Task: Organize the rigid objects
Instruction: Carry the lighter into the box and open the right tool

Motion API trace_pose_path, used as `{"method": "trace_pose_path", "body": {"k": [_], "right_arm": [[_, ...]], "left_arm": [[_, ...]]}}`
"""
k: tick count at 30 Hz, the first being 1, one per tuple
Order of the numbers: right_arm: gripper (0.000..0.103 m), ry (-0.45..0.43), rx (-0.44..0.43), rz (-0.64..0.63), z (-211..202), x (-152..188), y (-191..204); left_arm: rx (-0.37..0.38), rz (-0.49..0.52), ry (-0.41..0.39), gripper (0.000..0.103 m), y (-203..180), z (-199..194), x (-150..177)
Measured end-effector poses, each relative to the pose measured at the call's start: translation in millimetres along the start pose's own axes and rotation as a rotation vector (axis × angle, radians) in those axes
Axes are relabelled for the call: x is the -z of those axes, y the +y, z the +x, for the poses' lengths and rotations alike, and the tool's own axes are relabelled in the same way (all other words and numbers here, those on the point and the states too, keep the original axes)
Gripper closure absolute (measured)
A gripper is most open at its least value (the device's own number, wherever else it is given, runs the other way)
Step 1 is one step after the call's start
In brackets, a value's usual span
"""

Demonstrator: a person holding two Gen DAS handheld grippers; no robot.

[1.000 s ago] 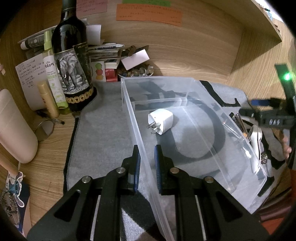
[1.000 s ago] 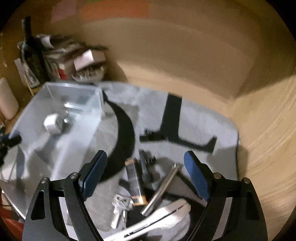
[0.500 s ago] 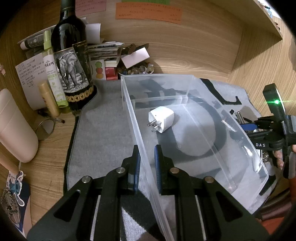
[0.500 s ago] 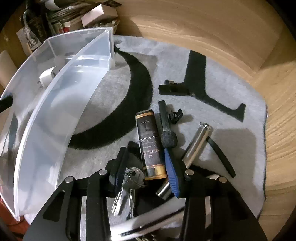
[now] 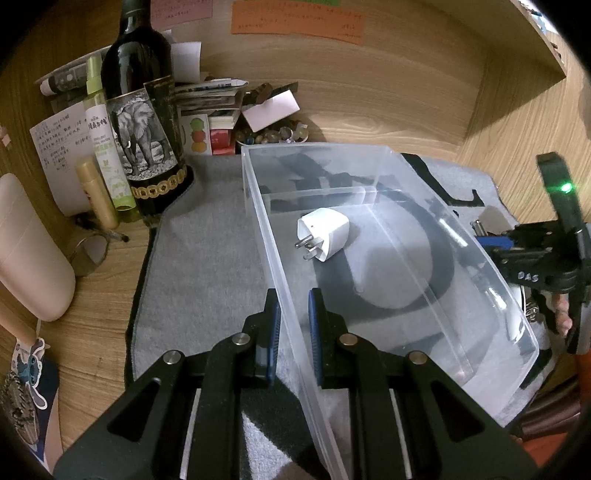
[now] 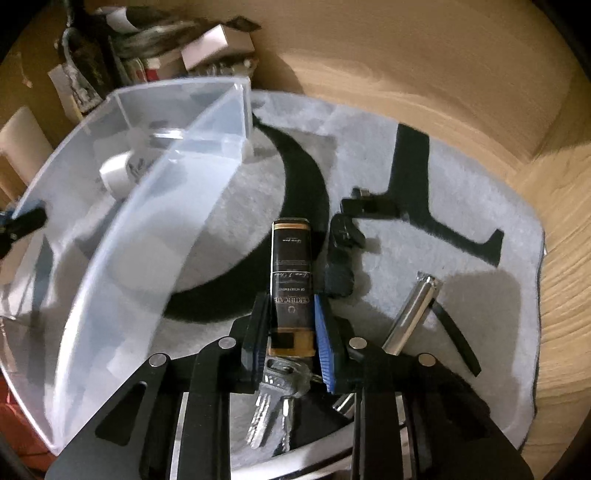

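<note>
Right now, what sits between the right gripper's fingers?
The right wrist view shows the right gripper clamped on a black-and-gold rectangular box; keys lie beneath.

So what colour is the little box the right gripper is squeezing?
The little box is black with gold ends, clearest in the right wrist view.

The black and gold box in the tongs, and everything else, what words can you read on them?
"CERTIFICATE": upside down on the black and gold rectangular box held by the right tongs.
"DAS": on the right tongs' black body, left wrist view.
Orange paper note on the wooden wall: too small to read.
Dark wine bottle with elephant label: lettering unreadable.
Green spray bottle: characters blurred.
</note>
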State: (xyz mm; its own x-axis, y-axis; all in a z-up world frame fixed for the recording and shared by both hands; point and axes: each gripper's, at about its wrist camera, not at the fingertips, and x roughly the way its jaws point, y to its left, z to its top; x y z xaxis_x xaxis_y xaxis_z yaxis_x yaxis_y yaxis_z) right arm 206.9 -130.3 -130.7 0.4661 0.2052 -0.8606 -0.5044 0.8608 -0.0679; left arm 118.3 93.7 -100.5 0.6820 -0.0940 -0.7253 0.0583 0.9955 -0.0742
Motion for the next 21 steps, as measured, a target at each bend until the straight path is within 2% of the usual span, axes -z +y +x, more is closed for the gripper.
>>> {"method": "trace_pose_path", "body": {"k": [9, 19, 21], "right_arm": [[0.081, -0.144, -0.01, 0.011, -45, -17, 5], [0.081, -0.286, -0.048, -0.017, -73, -44, 20], [0.081, -0.304, -0.078, -0.02, -75, -48, 26]], "left_arm": [[-0.005, 0.001, -0.007, 0.088, -1, 0, 0], [0.001, 0.001, -0.012, 0.089, 1, 0, 1], [0.002, 0.0, -0.012, 0.089, 1, 0, 1]]}}
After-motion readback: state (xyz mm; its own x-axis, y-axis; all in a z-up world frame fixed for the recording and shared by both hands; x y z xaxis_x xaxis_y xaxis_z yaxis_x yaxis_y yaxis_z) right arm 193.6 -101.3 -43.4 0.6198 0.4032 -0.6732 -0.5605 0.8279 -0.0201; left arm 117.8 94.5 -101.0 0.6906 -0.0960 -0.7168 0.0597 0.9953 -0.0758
